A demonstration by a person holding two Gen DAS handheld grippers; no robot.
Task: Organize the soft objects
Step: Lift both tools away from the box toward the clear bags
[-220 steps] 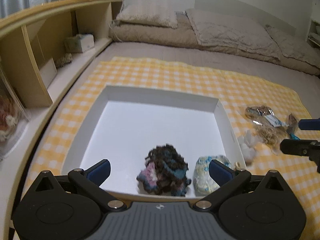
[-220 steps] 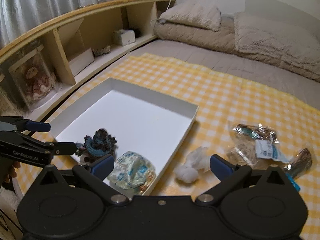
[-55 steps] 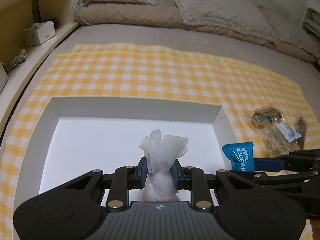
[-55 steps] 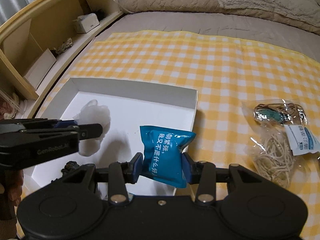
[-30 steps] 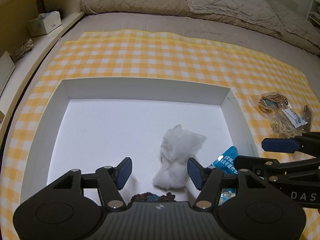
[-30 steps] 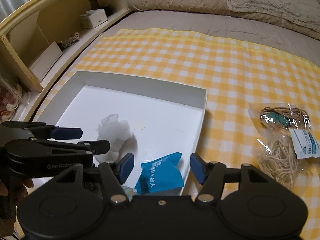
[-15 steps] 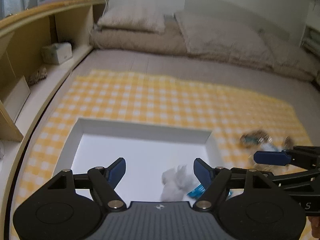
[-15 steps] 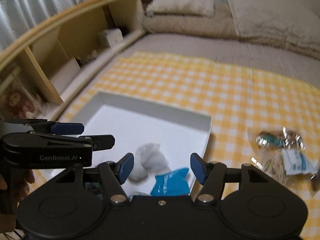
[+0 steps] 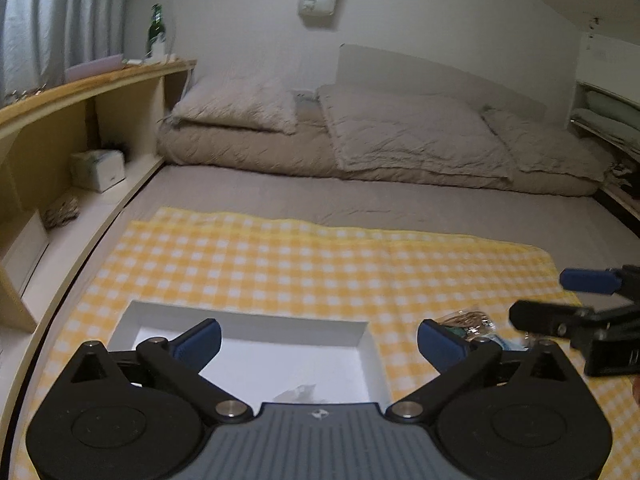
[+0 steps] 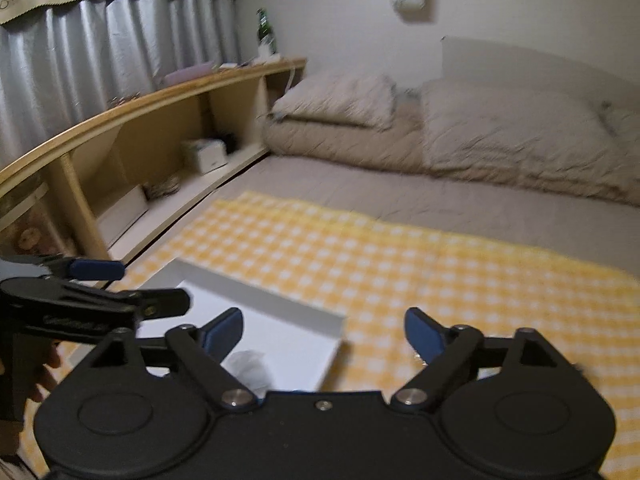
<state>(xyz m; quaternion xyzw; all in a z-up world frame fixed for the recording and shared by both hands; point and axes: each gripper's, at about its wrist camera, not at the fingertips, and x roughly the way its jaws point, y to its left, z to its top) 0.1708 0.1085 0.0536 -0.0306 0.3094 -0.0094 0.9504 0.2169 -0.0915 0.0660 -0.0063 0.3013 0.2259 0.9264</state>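
Note:
My left gripper [image 9: 318, 338] hangs above the near part of the white box [image 9: 248, 318]. Its jaws are opening and nothing is between them. A white fluffy wad [image 9: 300, 392] lies in the box and barely peeks over the gripper body. My right gripper [image 10: 324, 332] hovers over the box's right wall [image 10: 332, 360], jaws opening and empty, with the white wad [image 10: 248, 364] below its left finger. Each gripper shows in the other's view: the right gripper [image 9: 538, 298] and the left gripper [image 10: 148, 286]. A clear bag of cords [image 9: 468, 320] rests on the cloth right of the box.
The box sits on a yellow checked cloth [image 9: 300, 264] spread over a grey mattress. Beige pillows and a quilt [image 9: 400, 140] lie at the far end. A wooden shelf unit [image 10: 140, 152] with a tissue box [image 9: 98, 170] runs along the left. A hand [image 10: 44, 360] holds the left gripper.
Both grippers let go of the white wad and the blue pack inside the box, then rose and tipped upward while their jaws spread wider. The blue pack is now hidden below the gripper bodies.

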